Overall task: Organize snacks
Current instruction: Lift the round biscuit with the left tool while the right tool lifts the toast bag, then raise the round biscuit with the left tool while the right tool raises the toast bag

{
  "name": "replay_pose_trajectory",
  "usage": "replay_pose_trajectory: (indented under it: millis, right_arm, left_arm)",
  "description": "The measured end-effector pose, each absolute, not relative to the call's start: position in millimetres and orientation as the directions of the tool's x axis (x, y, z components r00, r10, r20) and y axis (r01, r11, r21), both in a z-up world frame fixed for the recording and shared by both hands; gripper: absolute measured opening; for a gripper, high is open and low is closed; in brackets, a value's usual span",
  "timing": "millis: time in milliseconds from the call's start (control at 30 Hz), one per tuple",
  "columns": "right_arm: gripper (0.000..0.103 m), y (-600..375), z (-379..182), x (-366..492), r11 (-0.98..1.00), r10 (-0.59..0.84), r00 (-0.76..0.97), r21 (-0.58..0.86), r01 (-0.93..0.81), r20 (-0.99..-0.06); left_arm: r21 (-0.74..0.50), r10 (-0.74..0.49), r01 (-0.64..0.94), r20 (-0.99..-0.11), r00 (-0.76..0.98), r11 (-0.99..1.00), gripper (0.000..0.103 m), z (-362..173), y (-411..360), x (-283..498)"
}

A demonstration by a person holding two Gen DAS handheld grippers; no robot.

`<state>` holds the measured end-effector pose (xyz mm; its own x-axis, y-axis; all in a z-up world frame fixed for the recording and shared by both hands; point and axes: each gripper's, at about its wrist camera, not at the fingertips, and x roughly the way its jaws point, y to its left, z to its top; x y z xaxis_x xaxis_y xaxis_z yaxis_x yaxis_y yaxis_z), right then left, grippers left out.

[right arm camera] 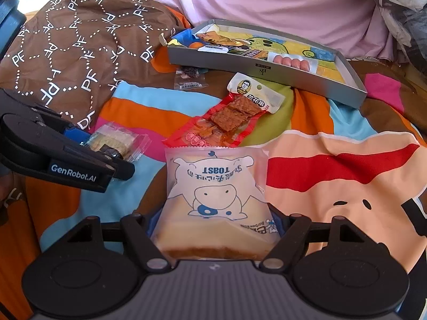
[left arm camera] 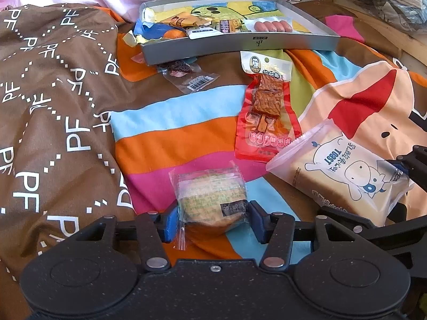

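Observation:
My left gripper (left arm camera: 213, 221) is shut on a round pastry in a clear wrapper (left arm camera: 210, 194), its blue pads pressed to both sides. Seen in the right wrist view, that gripper (right arm camera: 88, 144) holds the pastry (right arm camera: 117, 140) at the left. My right gripper (right arm camera: 216, 224) is shut on a toast packet with a cartoon cow (right arm camera: 213, 194); its pads are mostly hidden by the packet. A grey tray (left arm camera: 240, 45) (right arm camera: 267, 72) farther back holds sausages (left arm camera: 272, 26), an orange and several snack packs. A red dried-tofu pack (left arm camera: 267, 117) (right arm camera: 226, 122) lies in front of the tray.
A small clear packet of dark meat (left arm camera: 186, 76) (right arm camera: 189, 78) lies by the tray's near left corner. Brown cloth printed "PF" (left arm camera: 53, 93) is bunched on the left. Everything rests on a soft striped bed sheet (left arm camera: 165, 133); pink bedding (right arm camera: 267, 2) rises behind the tray.

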<state>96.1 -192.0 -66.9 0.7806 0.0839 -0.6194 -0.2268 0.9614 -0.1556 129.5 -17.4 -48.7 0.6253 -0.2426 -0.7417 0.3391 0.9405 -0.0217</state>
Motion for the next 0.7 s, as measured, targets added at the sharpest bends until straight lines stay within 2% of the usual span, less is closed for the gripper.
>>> replay_pose_trajectory:
  millis: [367, 700]
  right_arm:
    - [0.078, -190, -64, 92, 0.956, 0.095, 0.789, -0.167, -0.243, -0.607]
    - [0.077, -179, -60, 85, 0.907, 0.075, 0.831, -0.308, -0.286, -0.551]
  left_arm:
    - [-0.057, -0.261, 0.321, -0.722, 0.641, 0.945, 0.054, -48, -15, 130]
    - [-0.072, -0.264, 0.303, -0.702, 0.661, 0.95, 0.054, -43, -13, 130]
